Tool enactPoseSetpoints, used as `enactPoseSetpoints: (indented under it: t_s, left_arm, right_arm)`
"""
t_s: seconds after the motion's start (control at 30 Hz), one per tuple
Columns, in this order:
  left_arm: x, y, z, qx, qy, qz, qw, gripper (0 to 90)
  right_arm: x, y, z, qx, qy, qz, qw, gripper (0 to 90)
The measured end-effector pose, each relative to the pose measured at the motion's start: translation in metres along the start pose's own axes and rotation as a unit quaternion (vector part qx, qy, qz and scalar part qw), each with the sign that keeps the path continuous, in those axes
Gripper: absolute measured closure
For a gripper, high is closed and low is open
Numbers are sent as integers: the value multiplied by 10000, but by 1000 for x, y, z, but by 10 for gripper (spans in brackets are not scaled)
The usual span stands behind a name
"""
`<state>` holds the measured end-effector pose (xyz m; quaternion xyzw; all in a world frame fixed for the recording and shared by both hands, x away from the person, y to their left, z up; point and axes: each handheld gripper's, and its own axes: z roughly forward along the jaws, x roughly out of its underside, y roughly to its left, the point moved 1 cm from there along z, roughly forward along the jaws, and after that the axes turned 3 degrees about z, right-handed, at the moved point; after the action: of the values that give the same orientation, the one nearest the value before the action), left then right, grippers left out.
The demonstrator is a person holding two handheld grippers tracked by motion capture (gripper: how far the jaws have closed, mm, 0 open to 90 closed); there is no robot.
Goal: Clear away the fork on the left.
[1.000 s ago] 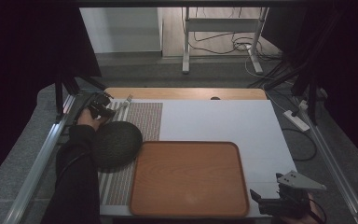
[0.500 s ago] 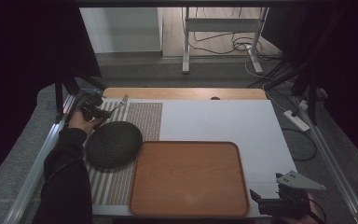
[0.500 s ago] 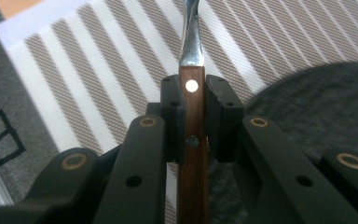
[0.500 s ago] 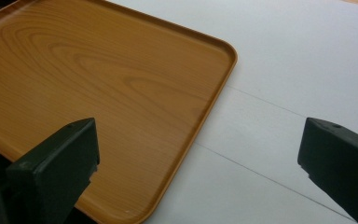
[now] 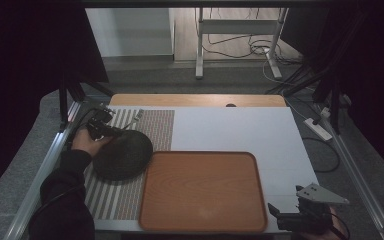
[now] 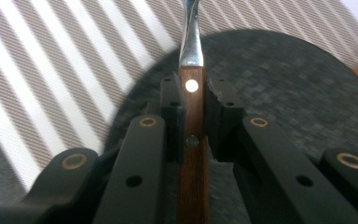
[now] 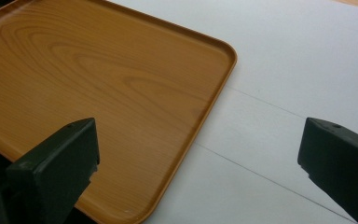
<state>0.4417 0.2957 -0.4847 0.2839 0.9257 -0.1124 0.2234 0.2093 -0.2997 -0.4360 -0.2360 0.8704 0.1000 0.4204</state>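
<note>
Since a second ago, your left hand (image 5: 86, 141) has drawn back off the dark round mat (image 5: 122, 154), to its far-left edge. Your left gripper (image 6: 193, 109) is clamped on one wood-handled utensil (image 6: 192, 140), its metal neck reaching over the striped placemat (image 5: 152, 125). One wooden tray (image 5: 202, 192) lies just right of the mat. Your right gripper (image 7: 198, 163) rests spread apart at the tray's near-right corner, on the counter (image 5: 240, 127).

Wide-spread claw (image 7: 200, 172) over wooden tray (image 7: 98, 79) corner

dim room, dark corners | tabletop (image 5: 240, 130) evenly lit (perhaps overhead) | close claw views blurred
</note>
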Motion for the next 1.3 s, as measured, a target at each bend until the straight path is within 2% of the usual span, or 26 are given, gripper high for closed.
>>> enactPoseSetpoints:
  t_s: [0.13, 0.47, 0.63, 0.77, 0.9, 1.07, 1.3]
  left_arm:
    - [6, -16, -8, 35, -43, 53, 10000, 777]
    - [19, -64, -20, 325, -252, 219, 9989, 776]
    - [24, -88, -23, 334, -246, 350, 9985, 776]
    - [28, -105, -23, 393, -241, 339, 9984, 776]
    - [29, -123, -22, 401, -183, 417, 9982, 776]
    - [28, -145, -17, 530, -109, 438, 9976, 776]
    - [26, -184, -5, 657, 39, 531, 9964, 776]
  right_arm:
    - [0, 0, 0, 7, 2, -4, 10000, 0]
    - [0, 1, 0, 5, -1, -26, 10000, 0]
    - [0, 1, 0, 1, -16, -46, 10000, 0]
    - [0, 2, -1, -7, -19, -75, 10000, 0]
    - [0, 2, 0, -21, -11, -98, 9999, 0]
    - [0, 3, 0, -31, -4, -137, 9999, 0]
    - [0, 3, 0, -24, 1, -161, 9999, 0]
